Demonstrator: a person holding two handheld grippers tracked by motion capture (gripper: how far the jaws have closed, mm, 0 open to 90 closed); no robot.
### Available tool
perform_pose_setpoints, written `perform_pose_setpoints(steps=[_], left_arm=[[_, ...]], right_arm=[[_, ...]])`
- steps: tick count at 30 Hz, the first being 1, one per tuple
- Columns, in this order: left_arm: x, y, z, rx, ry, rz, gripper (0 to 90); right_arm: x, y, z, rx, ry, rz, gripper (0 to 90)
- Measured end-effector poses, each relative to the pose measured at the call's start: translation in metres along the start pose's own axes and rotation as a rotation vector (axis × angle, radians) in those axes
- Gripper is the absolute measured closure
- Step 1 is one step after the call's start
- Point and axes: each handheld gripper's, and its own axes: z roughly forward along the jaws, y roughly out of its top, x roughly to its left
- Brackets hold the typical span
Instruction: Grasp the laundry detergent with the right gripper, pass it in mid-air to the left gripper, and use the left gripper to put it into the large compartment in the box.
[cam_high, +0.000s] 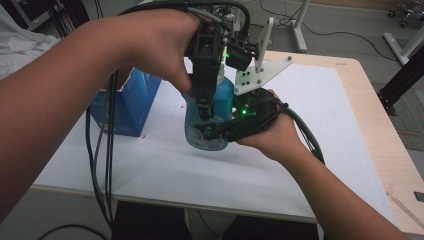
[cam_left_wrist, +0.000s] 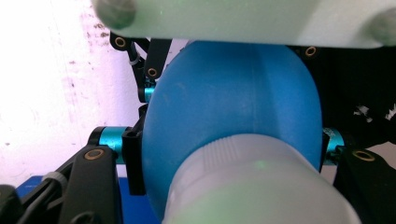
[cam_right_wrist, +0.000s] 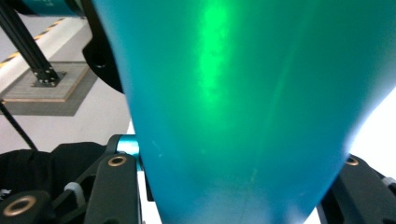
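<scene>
A blue plastic bottle (cam_high: 223, 97) stands upright on the white mat (cam_high: 300, 150). My left gripper (cam_high: 202, 107) comes down from above, and its jaws sit on either side of the bottle's pale cap (cam_left_wrist: 252, 186), closed against it. In the left gripper view (cam_left_wrist: 229, 149) the blue shoulder of the bottle (cam_left_wrist: 233, 93) lies beyond the cap. My right gripper (cam_high: 210, 131) reaches in level from the right and is shut on the lower body of the bottle (cam_right_wrist: 233, 93), which bulges between its jaws in the right gripper view (cam_right_wrist: 233, 172).
A blue box (cam_high: 132, 105) stands on the mat just left of the bottle. Black cables (cam_high: 102, 165) hang from the left gripper over the table's front edge. Bare wood (cam_high: 370, 125) borders the mat on the right.
</scene>
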Motion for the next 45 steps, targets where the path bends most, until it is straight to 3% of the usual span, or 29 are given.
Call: perform_pose_setpoints(steps=[5, 9, 11, 14, 16, 24, 26, 29, 33, 34, 35, 36, 42, 43, 44, 45], left_arm=[[0.000, 0.000, -0.001, -0.011, 0.000, -0.005, 37.9], [0.000, -0.001, -0.003, -0.010, -0.001, -0.007, 37.9], [0.002, -0.004, -0.003, -0.011, -0.002, -0.016, 37.9], [0.003, -0.006, -0.004, -0.005, -0.004, -0.026, 37.8], [0.004, -0.009, -0.005, -0.002, -0.008, -0.036, 37.8], [0.010, -0.020, -0.010, 0.003, -0.007, -0.088, 37.8], [0.012, -0.023, -0.013, 0.005, -0.005, -0.103, 37.8], [0.015, -0.027, -0.018, 0.012, -0.004, -0.129, 37.8], [0.020, -0.035, -0.030, 0.007, -0.012, -0.211, 37.8], [0.025, -0.041, -0.038, -0.001, -0.019, -0.268, 37.8], [0.025, -0.041, -0.038, -0.001, -0.019, -0.268, 37.8], [0.028, -0.044, -0.042, -0.002, -0.021, -0.304, 37.8], [0.041, -0.066, -0.063, -0.039, -0.011, -0.538, 37.8], [0.045, -0.075, -0.070, -0.051, 0.001, -0.625, 37.8], [0.045, -0.075, -0.070, -0.051, 0.001, -0.625, 37.8], [0.047, -0.080, -0.074, -0.053, 0.008, -0.661, 37.8]], right_arm=[[-0.001, -0.001, -0.005, 0.002, -0.011, -0.014, 39.5], [-0.003, -0.004, -0.011, 0.004, -0.015, 0.006, 32.5], [-0.004, -0.008, -0.018, 0.023, -0.030, 0.020, 22.7], [-0.006, -0.012, -0.025, 0.033, -0.046, 0.030, 20.9], [-0.007, -0.014, -0.030, 0.034, -0.054, 0.041, 14.1], [-0.008, -0.015, -0.050, 0.047, -0.072, 0.047, 10.4], [-0.009, -0.015, -0.056, 0.058, -0.097, 0.058, 1.3], [-0.010, -0.017, -0.066, 0.083, -0.103, 0.056, 1.3], [-0.012, -0.016, -0.083, 0.143, -0.110, 0.050, 0.7], [-0.013, -0.016, -0.091, 0.186, -0.130, 0.037, 0.7], [-0.013, -0.016, -0.091, 0.186, -0.130, 0.037, 0.7], [-0.014, -0.014, -0.099, 0.220, -0.145, 0.031, 0.7], [-0.018, -0.008, -0.114, 0.273, -0.152, 0.023, 0.8], [-0.019, -0.005, -0.118, 0.295, -0.154, 0.013, 0.8], [-0.019, -0.005, -0.118, 0.295, -0.154, 0.013, 0.8], [-0.019, -0.003, -0.121, 0.309, -0.159, 0.010, 0.8]])
